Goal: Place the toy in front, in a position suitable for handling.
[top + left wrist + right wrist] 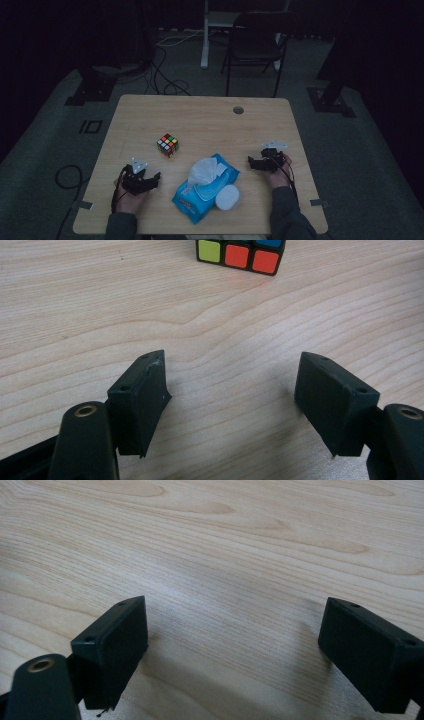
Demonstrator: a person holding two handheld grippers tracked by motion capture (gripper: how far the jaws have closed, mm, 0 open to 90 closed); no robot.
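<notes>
A scrambled colour cube (168, 145) sits on the wooden table (210, 122) left of centre; its bottom row (240, 254) shows yellow-green, red and orange-red at the top of the left gripper view. A blue wet-wipe pack (204, 188) lies near the front centre, its round white lid (227, 197) flipped open and a white wipe (202, 171) sticking up. My left gripper (150, 178) rests at the front left, open, jaws wide over bare wood (232, 390). My right gripper (256, 161) rests at the right, open and empty (235, 640).
A round cable hole (238, 110) is set in the table's far edge. Behind the table stand a dark folding chair (256, 42) and a white post (205, 35), with cables (162, 75) on the grey floor.
</notes>
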